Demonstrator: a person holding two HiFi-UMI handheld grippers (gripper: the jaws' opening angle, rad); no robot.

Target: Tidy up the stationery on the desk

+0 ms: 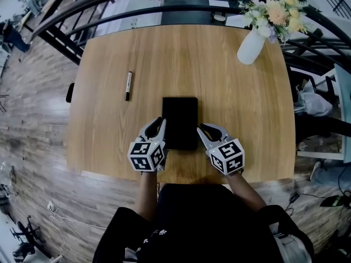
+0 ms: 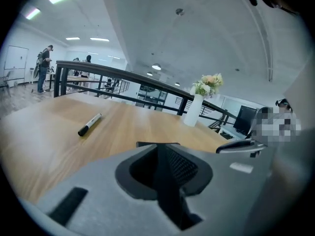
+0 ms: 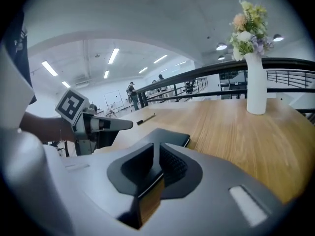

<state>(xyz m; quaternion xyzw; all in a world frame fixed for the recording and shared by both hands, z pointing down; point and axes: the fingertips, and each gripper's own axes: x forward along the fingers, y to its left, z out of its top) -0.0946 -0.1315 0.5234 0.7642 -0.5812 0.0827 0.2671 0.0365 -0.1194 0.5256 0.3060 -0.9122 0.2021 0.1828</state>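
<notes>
We hold left gripper [image 1: 159,123] and right gripper [image 1: 202,129] closed and empty, flanking black notebook [image 1: 180,119] at near desk edge. Marker [image 1: 128,85] loose far left. Nothing tidied yet, we judge.

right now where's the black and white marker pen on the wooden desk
Head view: the black and white marker pen lies on the left half of the wooden desk, beyond and left of the flat black notebook, touching nothing.

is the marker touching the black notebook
Apart. The head view shows the marker lying up and to the left of the black notebook, with a bare strip of the wooden desk plainly visible between them.
</notes>
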